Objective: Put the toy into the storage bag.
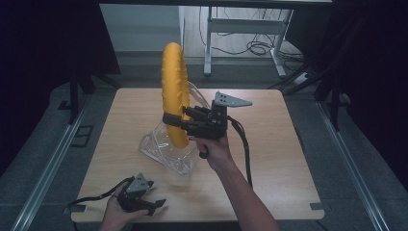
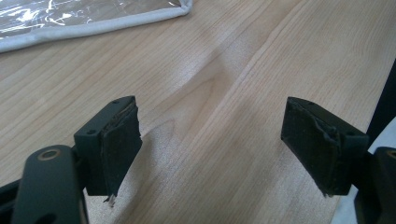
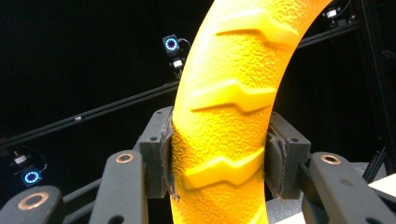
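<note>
The right gripper clamps the yellow ring upright, its lower arc inside the clear plastic bag below the jaws. The left gripper rests open, well apart. Risk: unsupported, the bag may collapse and snag the treaded ring.

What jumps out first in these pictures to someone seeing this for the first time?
A big yellow ring with tyre-like ridges stands upright over the middle of the wooden table, clamped in the right claw. Its lower end dips into a clear plastic bag. Near the table's front edge, the left claw rests open.
</note>
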Motion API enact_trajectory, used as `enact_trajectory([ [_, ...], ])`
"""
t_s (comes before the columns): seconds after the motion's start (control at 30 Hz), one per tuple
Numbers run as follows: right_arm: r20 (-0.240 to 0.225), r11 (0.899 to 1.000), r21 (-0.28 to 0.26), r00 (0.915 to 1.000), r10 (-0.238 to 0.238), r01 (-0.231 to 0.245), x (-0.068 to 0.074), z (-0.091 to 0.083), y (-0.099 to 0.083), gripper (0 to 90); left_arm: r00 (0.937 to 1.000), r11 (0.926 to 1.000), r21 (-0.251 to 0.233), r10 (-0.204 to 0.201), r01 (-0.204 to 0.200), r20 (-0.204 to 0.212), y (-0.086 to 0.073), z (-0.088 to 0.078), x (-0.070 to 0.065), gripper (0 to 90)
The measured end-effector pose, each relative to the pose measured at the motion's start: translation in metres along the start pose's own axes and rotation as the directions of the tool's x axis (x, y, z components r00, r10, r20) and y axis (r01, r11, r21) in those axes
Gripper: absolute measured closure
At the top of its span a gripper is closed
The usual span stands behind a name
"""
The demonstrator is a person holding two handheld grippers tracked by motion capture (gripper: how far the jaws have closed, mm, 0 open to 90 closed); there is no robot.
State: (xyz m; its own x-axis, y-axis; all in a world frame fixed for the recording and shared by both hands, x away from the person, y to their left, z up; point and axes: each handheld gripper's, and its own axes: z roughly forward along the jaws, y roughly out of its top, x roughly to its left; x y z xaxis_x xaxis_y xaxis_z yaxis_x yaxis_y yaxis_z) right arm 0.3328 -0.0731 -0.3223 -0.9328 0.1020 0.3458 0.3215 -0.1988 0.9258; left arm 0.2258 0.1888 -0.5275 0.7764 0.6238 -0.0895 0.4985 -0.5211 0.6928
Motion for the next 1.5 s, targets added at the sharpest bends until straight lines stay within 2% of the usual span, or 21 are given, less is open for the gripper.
enact_trajectory([
  [0.3,0.004,1.000,0.021,0.9997,0.023,-0.023,-0.009,0.000,-0.012,50.7,1.0000,1.0000,-0.004,-0.005,0.005,-0.002,0.000,0.001,0.000,19.7],
  [1.0,-0.004,0.997,0.028,0.9977,0.067,-0.067,-0.021,0.000,-0.038,50.7,1.0000,1.0000,-0.002,-0.001,0.001,-0.003,0.000,0.001,0.000,19.7],
  [1.5,0.027,0.992,0.054,0.9931,0.114,-0.115,-0.037,-0.001,-0.060,50.5,1.0000,1.0000,0.004,0.001,-0.001,-0.003,-0.001,0.002,0.000,19.7],
])
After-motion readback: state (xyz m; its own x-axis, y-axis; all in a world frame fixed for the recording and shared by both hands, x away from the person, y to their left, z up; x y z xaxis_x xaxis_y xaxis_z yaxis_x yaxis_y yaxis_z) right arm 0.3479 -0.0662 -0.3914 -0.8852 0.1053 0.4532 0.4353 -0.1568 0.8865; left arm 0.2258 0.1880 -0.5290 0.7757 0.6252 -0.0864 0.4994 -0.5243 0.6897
